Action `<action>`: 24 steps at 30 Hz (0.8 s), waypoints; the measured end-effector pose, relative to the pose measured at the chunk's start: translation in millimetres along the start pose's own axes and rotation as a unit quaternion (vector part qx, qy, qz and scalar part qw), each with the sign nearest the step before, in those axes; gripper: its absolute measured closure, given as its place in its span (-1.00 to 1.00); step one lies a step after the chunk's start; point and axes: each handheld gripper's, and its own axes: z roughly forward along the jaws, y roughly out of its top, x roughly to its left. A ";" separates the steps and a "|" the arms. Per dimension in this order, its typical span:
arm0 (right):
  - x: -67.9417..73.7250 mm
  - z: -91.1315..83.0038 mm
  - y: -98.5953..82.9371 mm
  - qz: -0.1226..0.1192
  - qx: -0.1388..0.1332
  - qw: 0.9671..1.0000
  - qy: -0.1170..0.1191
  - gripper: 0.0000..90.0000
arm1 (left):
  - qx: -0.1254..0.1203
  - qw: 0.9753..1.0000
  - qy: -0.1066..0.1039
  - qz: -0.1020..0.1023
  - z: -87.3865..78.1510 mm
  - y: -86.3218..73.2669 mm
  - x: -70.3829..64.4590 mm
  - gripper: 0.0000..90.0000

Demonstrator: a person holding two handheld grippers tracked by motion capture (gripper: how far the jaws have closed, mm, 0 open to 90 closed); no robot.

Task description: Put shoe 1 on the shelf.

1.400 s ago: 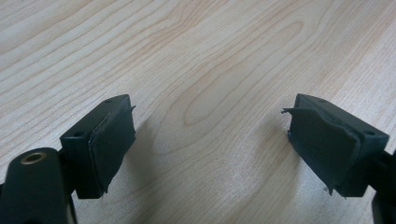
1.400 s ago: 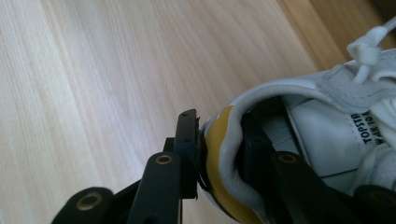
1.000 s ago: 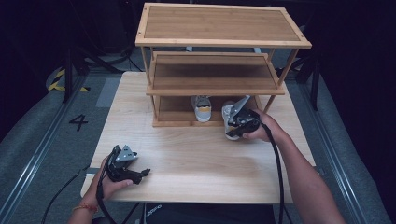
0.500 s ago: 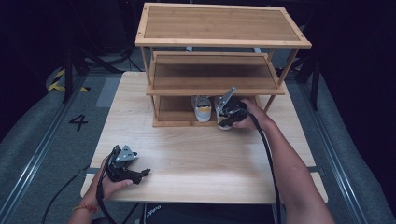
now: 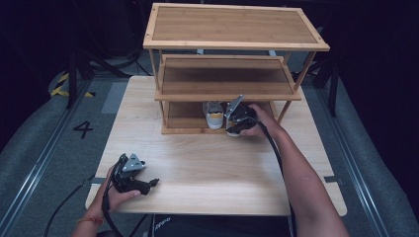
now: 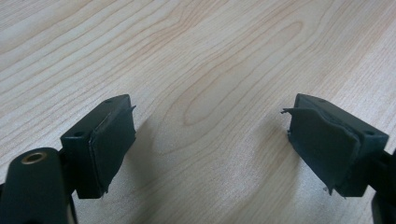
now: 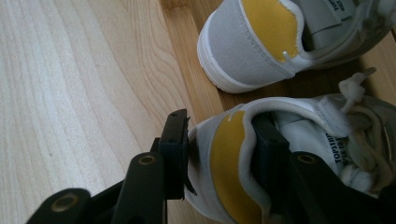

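My right gripper point(image 7: 219, 154) clamps its fingers on the sneaker's point(image 7: 299, 154) heel at the rack point(image 5: 173, 129), its mate point(image 7: 275, 37) at 12 o'clock; my left gripper point(image 6: 210, 140) rests wide open, empty, on the table point(image 6: 196, 56)

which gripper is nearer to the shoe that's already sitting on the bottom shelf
Right. The right gripper is at the rack's bottom shelf, clamped on the heel of the second shoe right beside the shelved shoe. The left gripper rests open near the table's front edge, far away.
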 end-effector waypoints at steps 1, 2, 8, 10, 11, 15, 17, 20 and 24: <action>1.0 -1.1 -0.8 0.000 -0.004 1.000 -0.001 0.31 | 0.000 1.000 0.000 0.000 0.0 0.0 0.0 -0.67; 2.0 -2.2 -1.5 0.001 -0.006 1.000 -0.015 0.23 | 0.000 1.000 0.000 0.000 0.0 0.0 0.0 -0.67; 9.5 -20.3 -5.3 0.020 -0.052 0.997 -0.062 0.01 | 0.000 1.000 0.000 0.000 0.0 0.0 0.0 -0.67; 14.2 -25.4 -7.4 0.025 -0.061 0.995 -0.072 -0.01 | 0.000 1.000 0.000 0.000 0.0 0.0 -0.1 -0.67; 18.0 -29.4 -9.6 0.026 -0.071 0.994 -0.074 -0.03 | 0.000 1.000 0.000 0.000 0.0 0.0 -0.1 -0.67; 26.7 -41.3 -20.1 0.060 -0.108 0.988 -0.092 -0.09 | 0.000 1.000 0.001 -0.001 -0.1 -0.1 -0.4 -0.66; 32.5 -50.8 -33.0 0.093 -0.134 0.982 -0.098 -0.09 | 0.001 1.000 0.002 -0.004 -0.2 -0.4 -1.0 -0.66; 39.0 -53.8 -45.5 0.119 -0.140 0.977 -0.108 -0.15 | 0.004 1.000 0.005 0.005 -1.2 0.1 -0.3 -0.66; 40.3 -48.5 -59.6 0.161 -0.151 0.970 -0.101 -0.20 | 0.004 1.000 0.006 0.006 -1.3 0.1 -0.1 -0.66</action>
